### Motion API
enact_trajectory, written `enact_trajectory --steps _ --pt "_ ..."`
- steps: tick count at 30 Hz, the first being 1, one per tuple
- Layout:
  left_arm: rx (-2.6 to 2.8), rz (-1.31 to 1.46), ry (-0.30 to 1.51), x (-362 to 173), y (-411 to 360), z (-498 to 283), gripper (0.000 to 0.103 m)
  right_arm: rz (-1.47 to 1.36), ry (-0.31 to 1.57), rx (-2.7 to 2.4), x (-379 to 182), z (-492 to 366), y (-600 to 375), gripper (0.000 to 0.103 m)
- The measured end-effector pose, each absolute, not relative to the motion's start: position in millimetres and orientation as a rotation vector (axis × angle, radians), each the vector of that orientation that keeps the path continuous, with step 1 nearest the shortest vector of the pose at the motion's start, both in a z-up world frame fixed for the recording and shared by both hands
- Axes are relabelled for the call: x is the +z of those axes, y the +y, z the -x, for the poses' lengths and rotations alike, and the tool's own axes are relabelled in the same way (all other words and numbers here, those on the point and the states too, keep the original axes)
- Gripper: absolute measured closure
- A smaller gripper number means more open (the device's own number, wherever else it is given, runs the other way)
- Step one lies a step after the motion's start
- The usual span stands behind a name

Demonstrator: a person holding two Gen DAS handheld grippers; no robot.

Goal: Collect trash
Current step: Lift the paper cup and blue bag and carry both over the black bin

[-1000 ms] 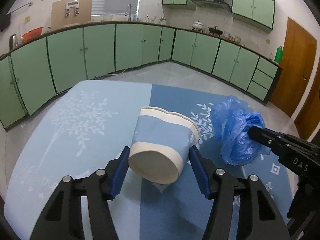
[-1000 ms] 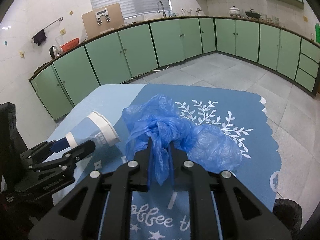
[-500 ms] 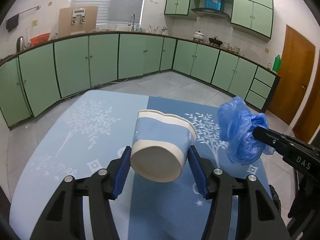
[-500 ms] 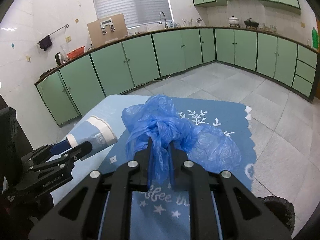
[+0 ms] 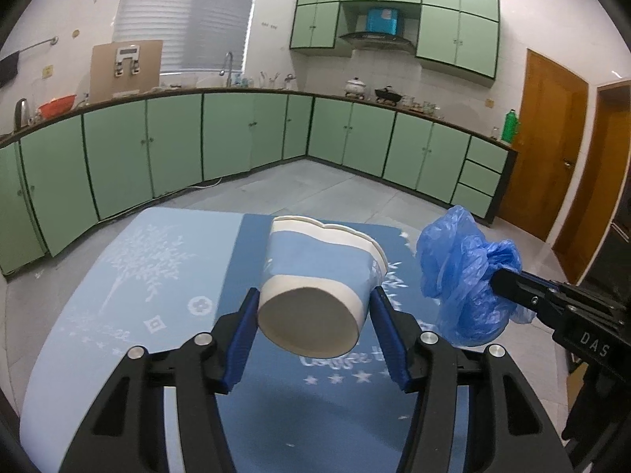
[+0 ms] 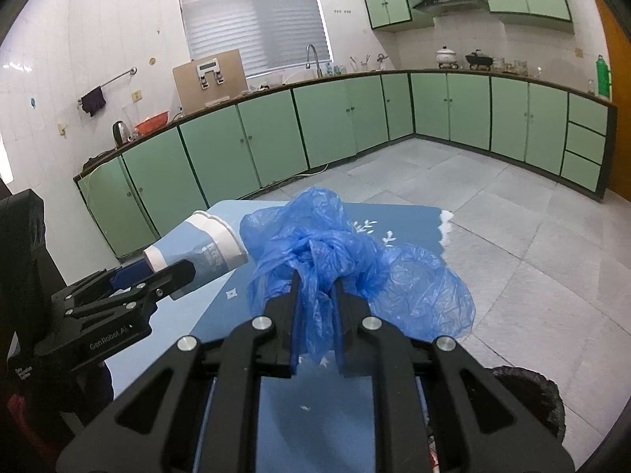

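Your left gripper's [image 5: 313, 325] jaws stand about half apart, their blue pads pressed on both sides of the paper cup [image 5: 317, 287], which lies tipped with its white base toward the camera and its mouth pointing away, lifted clear of the worktop [image 5: 130, 295]. That worktop wears a blue cloth, pale on the left half and darker on the right, printed with white trees and stars. Around it runs grey tiled floor [image 5: 323, 189], a curve of green cabinets [image 5: 244, 134] under a dark counter, a shuttered window, and wooden doors [image 5: 548, 146] at the right. Compared with a second ago the cloth looks lower and more of the far wall shows; the cup sits the same way in the grip. To the cup's right, apart from it, the blue plastic bag [image 5: 461, 276] hangs from your other gripper.

From the right wrist view, your right gripper's [image 6: 317, 295] jaws are closed tight on a bunched fold of the blue plastic bag [image 6: 355, 272], the rest ballooning ahead and to the right. The cup [image 6: 197, 248] and left gripper [image 6: 157, 272] show at the left, near the bag. The worktop's far edge [image 6: 443, 220] now falls closer beneath the bag than before. Open floor [image 6: 512, 236] lies beyond it, and a dark round bin rim [image 6: 528, 390] shows at the lower right.
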State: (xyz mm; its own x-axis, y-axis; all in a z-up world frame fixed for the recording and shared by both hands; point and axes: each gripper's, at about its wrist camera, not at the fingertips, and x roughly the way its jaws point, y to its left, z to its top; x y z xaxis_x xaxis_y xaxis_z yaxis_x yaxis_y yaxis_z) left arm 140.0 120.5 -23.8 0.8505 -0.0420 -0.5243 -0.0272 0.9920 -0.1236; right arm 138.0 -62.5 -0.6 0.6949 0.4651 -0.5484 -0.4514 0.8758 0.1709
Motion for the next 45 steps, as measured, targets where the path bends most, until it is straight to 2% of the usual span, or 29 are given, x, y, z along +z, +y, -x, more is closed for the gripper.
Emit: enact_trajectory --steps 26,45 --pt "-0.297 0.042 0.540 -12.8 -23.1 -114.0 0.047 -0.076 0.565 0.243 10.0 -67.6 -205.2 0.091" --pt "-0.441 -0.041 0.624 -62.3 -126.7 -119.1 0.047 -0.122 0.647 0.047 -44.1 -43.9 -283.9 0.091"
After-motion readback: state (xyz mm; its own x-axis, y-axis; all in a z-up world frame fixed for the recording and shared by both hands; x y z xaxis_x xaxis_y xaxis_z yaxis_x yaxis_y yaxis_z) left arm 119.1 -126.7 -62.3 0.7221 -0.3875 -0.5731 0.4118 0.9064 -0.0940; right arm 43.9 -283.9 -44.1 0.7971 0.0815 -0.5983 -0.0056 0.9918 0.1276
